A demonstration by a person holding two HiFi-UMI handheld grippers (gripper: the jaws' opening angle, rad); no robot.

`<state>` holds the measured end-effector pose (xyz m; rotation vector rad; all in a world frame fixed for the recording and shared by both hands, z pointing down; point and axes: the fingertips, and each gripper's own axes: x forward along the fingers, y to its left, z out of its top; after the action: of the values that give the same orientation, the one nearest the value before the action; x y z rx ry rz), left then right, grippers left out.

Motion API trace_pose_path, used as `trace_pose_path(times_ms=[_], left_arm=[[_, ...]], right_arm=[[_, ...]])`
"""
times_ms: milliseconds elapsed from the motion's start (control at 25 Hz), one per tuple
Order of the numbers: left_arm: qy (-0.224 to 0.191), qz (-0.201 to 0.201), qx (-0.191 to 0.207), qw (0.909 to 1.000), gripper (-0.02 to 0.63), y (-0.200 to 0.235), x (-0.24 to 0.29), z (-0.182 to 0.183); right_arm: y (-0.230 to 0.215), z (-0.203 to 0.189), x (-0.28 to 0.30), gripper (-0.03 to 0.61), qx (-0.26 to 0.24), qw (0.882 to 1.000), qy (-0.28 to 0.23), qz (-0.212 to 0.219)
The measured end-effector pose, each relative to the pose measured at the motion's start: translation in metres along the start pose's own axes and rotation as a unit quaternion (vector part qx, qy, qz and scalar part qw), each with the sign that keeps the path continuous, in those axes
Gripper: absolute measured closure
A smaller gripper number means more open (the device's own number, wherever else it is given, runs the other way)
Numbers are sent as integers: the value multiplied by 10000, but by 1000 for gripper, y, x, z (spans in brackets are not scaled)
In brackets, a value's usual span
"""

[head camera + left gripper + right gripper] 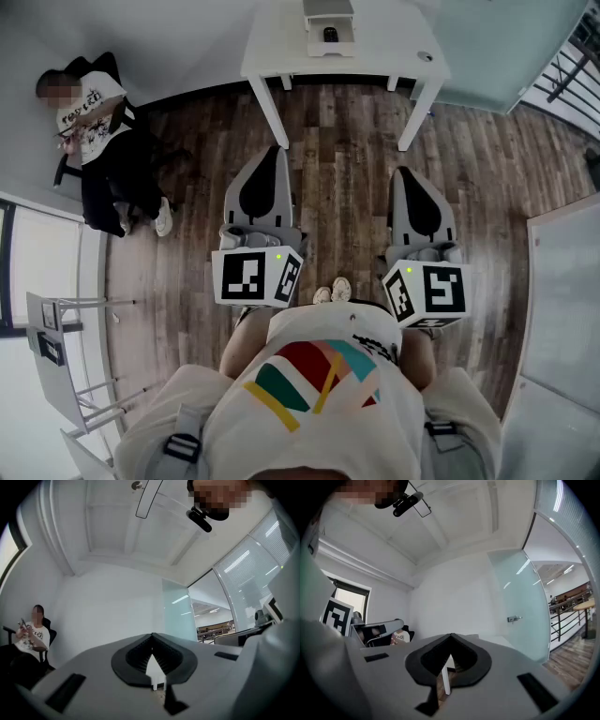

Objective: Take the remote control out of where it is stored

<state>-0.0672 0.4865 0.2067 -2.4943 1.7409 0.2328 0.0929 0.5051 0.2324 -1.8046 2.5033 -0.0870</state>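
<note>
- Holds left claw (151,636) closed on nothing, tips meeting, well short of the table (281,42).
- Holds right claw (451,636) closed and empty too, level with the left above the wood floor (347,169).
- Carries black square patterns on both marker cubes (255,277); shirt print on the seated person (89,112) too small to read.
- Spots the remote control (330,35), small and black, lying in an open white drawer (330,52) on the table.

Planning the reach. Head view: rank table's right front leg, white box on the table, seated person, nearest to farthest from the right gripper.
1. Right front table leg, just ahead of the right gripper.
2. White box, farther ahead on the tabletop, to the left.
3. Seated person, far left by the wall.
</note>
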Motion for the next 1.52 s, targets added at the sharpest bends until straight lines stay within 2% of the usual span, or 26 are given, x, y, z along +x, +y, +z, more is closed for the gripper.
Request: trace_pose_path(times_ms=[440, 680, 1040, 1200, 1280, 1440, 1520], left_arm=[[99, 107, 50, 9999, 606, -6, 13, -13], [113, 197, 135, 9997, 606, -16, 16, -20], [270, 389, 142, 9988, 606, -5, 28, -23], [289, 403, 187, 9986, 606, 7, 36, -30], [240, 490, 12, 9985, 606, 21, 45, -34], [27, 420, -1149, 9925, 606, 41, 72, -41], [45, 290, -1502, 9882, 606, 43, 85, -51]], right_arm=[[-18, -7, 6, 578, 65, 9999, 0, 101], [-41, -18, 0, 578, -80, 9999, 30, -95], [-45, -20, 15, 578, -81, 9997, 160, 190], [-57, -35, 23, 578, -67, 9994, 323, -72], [-62, -40, 30, 578, -87, 9992, 349, -197], [-70, -40, 46, 578, -56, 9989, 337, -313], [-73, -40, 57, 578, 1, 9989, 353, -324]])
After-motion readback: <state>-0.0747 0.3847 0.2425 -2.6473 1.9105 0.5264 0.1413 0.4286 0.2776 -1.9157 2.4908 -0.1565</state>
